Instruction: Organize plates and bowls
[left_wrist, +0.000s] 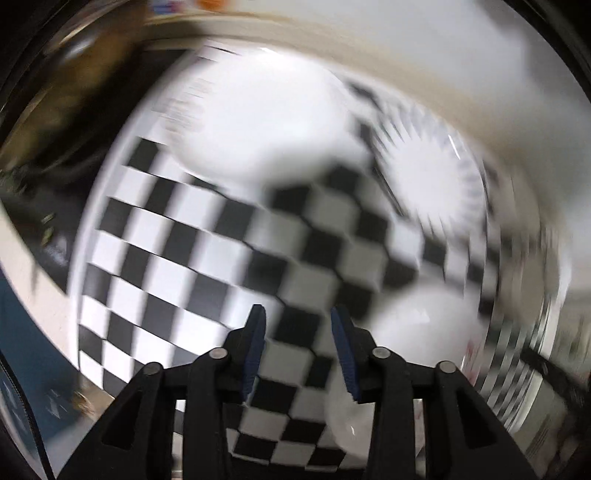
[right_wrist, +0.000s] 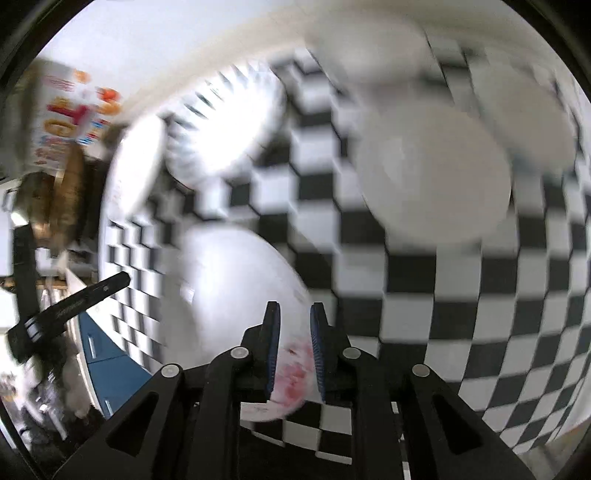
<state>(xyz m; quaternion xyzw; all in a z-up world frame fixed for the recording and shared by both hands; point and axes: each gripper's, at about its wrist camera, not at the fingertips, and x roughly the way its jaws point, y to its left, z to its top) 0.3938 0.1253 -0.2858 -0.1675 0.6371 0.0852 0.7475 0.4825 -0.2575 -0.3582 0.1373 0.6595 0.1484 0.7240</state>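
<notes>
Now the right tool (right_wrist: 293, 350) straddles the white bowl's (right_wrist: 236, 295) rim without pinching, the left tool (left_wrist: 297, 350) spread empty over the checkered surface (left_wrist: 166, 258), so squeeze squarely first.

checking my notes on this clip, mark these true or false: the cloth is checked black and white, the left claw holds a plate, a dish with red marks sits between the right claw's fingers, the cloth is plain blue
1. The cloth is checked black and white. True.
2. The left claw holds a plate. False: nothing is between its fingers, only cloth below.
3. A dish with red marks sits between the fingers of the right claw. True, though blur hides whether the pads press on it.
4. The cloth is plain blue. False: it is checked.
</notes>
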